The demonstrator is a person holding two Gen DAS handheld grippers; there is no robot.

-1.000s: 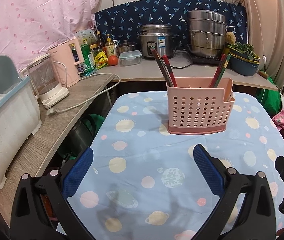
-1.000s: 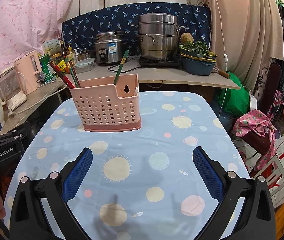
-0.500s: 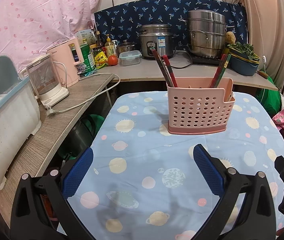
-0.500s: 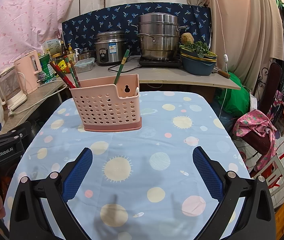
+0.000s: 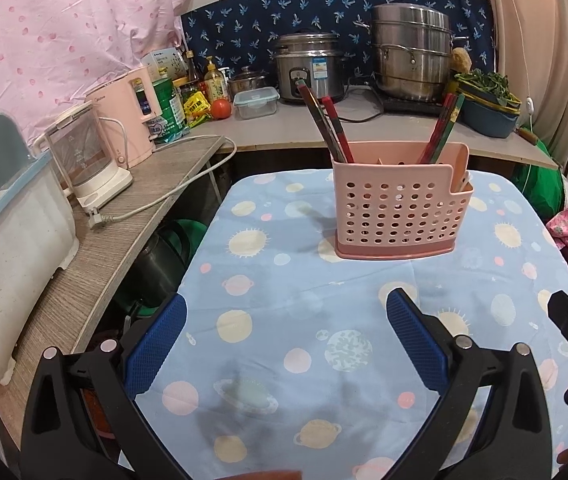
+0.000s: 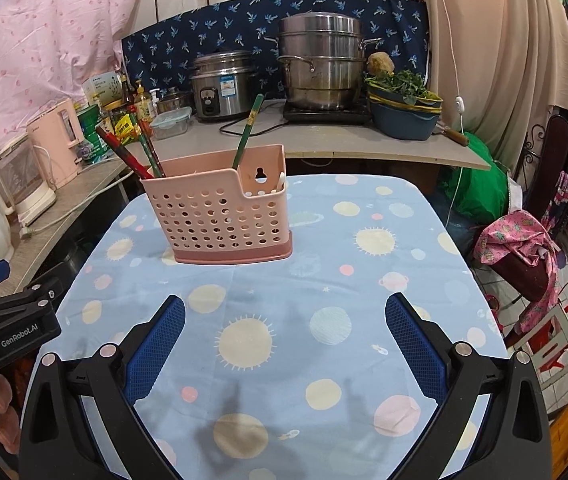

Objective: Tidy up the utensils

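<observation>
A pink perforated utensil holder [image 5: 397,210] stands upright on the blue planet-print tablecloth [image 5: 303,312]; it also shows in the right wrist view [image 6: 220,212]. Red and green chopsticks [image 5: 325,120] lean out of its left side, and more chopsticks [image 5: 441,126] out of its right side. A white utensil tip [image 6: 280,180] shows in the small end compartment. My left gripper [image 5: 285,336] is open and empty, well short of the holder. My right gripper [image 6: 284,336] is open and empty, short of the holder and to its right.
A side counter on the left carries a glass kettle [image 5: 84,160], a pink kettle [image 5: 132,120] and a white bin [image 5: 8,248]. The back counter holds a rice cooker [image 5: 309,68], a steel steamer pot [image 5: 411,56] and a bowl of greens [image 6: 403,108]. A chair with pink cloth [image 6: 519,248] stands right of the table.
</observation>
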